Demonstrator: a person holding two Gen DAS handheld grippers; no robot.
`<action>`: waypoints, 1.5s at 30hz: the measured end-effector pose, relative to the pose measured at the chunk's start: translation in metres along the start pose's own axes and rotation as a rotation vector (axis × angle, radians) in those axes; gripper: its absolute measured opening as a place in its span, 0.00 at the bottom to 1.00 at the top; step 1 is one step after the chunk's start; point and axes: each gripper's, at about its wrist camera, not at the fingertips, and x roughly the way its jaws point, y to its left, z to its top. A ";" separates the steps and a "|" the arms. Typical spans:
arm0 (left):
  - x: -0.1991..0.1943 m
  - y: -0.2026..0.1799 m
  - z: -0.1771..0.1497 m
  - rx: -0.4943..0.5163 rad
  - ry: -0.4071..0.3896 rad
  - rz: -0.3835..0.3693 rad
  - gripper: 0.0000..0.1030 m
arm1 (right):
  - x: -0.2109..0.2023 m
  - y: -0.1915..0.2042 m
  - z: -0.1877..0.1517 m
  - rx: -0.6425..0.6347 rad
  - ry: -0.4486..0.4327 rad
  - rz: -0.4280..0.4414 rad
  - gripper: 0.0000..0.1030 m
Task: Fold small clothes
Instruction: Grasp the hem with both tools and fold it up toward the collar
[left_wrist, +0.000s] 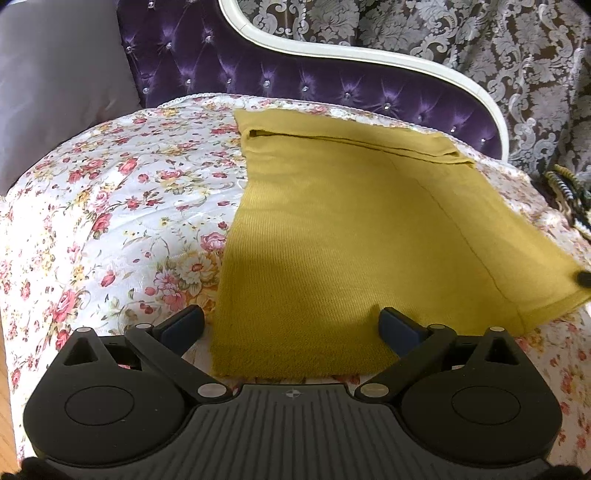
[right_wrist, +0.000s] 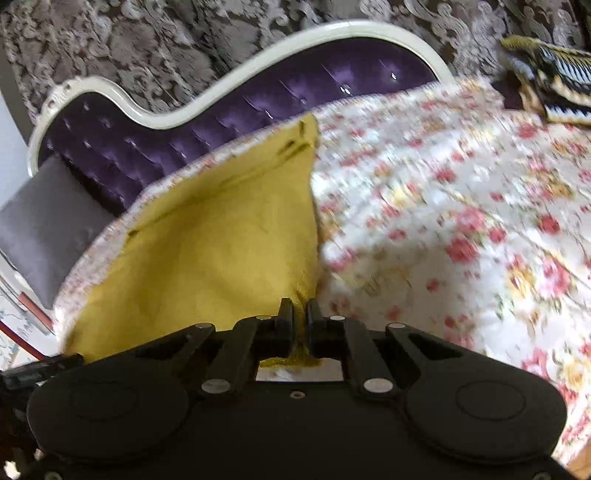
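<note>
Right then, the mustard-yellow knit garment (left_wrist: 332, 229) lay spread on the bed's floral quilt (left_wrist: 122, 206), its far edge close to the purple tufted headboard (left_wrist: 229, 62) w/ a white curved frame (left_wrist: 332, 51). A folded band ran across the garment's far end, parallel to the headboard. A long seam line ran down the garment's right part, from that band toward the near right corner.

Left tool (left_wrist: 291, 325) hovered at the garment's near edge, jaws spread wide; one blue-padded finger (left_wrist: 183, 325) was over the quilt just off the garment's left side, the other over the cloth itself. Nothing was betw. them but the flat fabric; contact w/ it couldn't be told.

Right tool (right_wrist: 300, 317) was nearly closed, pinching a bunched bit of the garment's (right_wrist: 207, 251) near right corner betw. its fingers (right_wrist: 286, 325). That corner looked lifted off the quilt (right_wrist: 443, 221), cloth sloping down from the pinch toward the headboard (right_wrist: 229, 122). The left wrist view showed a dark tip at the same raised corner. Right wrist view was blurred, so fine detail there was unclear.

A grey cushion (left_wrist: 55, 85) sat left of the headboard. A black, white & yellow patterned item (right_wrist: 554, 85) lay on the bed to the garment's right, well apart from it. Damask-patterned curtain (left_wrist: 480, 48) hung behind the headboard.
</note>
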 end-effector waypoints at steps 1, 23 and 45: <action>-0.001 0.001 0.000 -0.002 0.000 -0.005 0.98 | 0.003 -0.001 -0.002 0.001 0.012 -0.009 0.15; -0.013 0.020 0.007 -0.103 -0.046 -0.065 0.08 | 0.010 -0.004 -0.007 0.068 0.008 0.076 0.18; 0.005 0.045 0.112 -0.297 -0.181 -0.198 0.07 | 0.044 0.004 0.104 0.104 -0.078 0.209 0.20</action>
